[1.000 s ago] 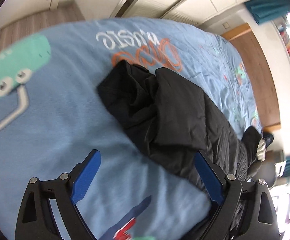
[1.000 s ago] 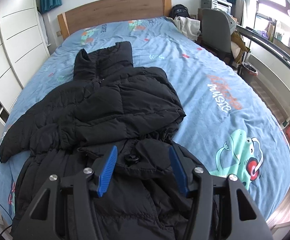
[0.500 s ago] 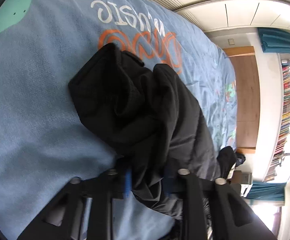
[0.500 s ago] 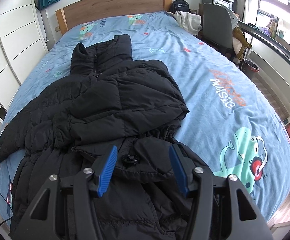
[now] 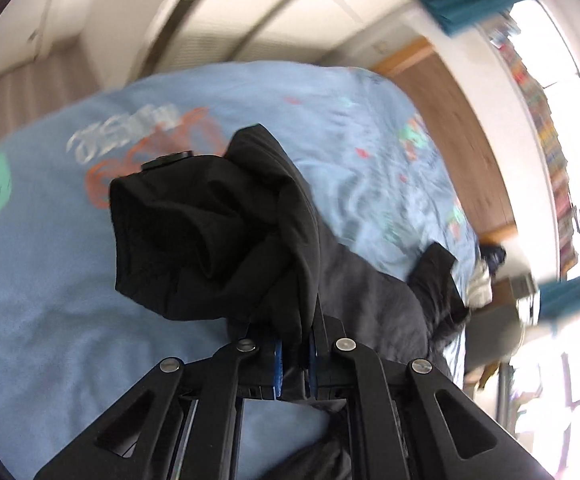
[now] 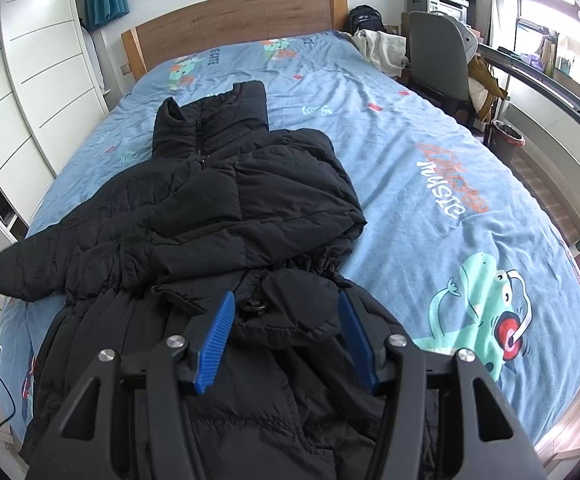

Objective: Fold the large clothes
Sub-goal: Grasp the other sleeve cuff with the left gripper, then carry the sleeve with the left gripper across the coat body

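Observation:
A long black puffer jacket (image 6: pixel 218 208) lies front up on the blue printed bed cover (image 6: pixel 429 128), with its collar (image 6: pixel 210 120) towards the headboard. In the left wrist view my left gripper (image 5: pixel 293 356) is shut on the bunched end of one sleeve (image 5: pixel 210 232), which hangs raised above the cover (image 5: pixel 50 300). That picture is motion-blurred. My right gripper (image 6: pixel 286 336) hovers open over the jacket's lower front, near a black button (image 6: pixel 252 305), and nothing sits between its blue pads (image 6: pixel 216 344).
A wooden headboard (image 6: pixel 234 20) stands at the far end. White wardrobe doors (image 6: pixel 30 80) run along the left. On the right are a grey chair (image 6: pixel 437 52), a heap of pale clothes (image 6: pixel 381 48), a dark backpack (image 6: pixel 363 16) and a bin (image 6: pixel 507 136).
My left gripper went from wide open above the bed to shut on the sleeve end, then rose with it. The right gripper stayed open and hardly moved.

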The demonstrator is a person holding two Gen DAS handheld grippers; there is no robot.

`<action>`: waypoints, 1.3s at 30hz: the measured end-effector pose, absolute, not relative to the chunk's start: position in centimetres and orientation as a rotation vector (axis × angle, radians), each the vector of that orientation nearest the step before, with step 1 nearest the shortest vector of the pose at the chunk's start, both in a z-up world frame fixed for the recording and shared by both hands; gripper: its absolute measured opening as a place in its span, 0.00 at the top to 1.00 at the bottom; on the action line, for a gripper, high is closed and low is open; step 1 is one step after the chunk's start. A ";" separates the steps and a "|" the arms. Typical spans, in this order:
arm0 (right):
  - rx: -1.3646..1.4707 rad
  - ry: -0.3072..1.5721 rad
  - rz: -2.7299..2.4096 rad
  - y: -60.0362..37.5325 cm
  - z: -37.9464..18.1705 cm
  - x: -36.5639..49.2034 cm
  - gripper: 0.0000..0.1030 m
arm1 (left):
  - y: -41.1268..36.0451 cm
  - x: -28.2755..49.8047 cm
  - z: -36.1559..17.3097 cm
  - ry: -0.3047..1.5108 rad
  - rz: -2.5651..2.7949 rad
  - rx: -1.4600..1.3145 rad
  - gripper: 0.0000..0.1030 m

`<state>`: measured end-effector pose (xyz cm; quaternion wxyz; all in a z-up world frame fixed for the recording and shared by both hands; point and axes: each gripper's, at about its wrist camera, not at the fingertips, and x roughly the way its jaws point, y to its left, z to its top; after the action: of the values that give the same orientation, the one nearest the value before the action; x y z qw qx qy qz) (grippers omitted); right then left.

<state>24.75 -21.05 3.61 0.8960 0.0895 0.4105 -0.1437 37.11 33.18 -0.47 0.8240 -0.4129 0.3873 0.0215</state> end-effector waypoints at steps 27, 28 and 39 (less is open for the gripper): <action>0.230 0.732 -0.319 -29.6 6.3 16.1 0.49 | -4.9 39.5 2.0 1.033 -0.281 -0.262 0.92; 0.231 0.734 -0.324 -30.0 6.2 15.8 0.49 | -5.7 39.6 1.0 1.052 -0.277 -0.251 0.92; 0.272 0.737 -0.361 -33.0 5.4 13.4 0.49 | -9.7 39.0 -4.5 1.150 -0.207 -0.174 0.92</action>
<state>13.39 -33.03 5.37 0.9080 0.1320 0.3572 -0.1749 38.95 -9.75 -4.50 0.8304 -0.0820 0.5423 -0.0977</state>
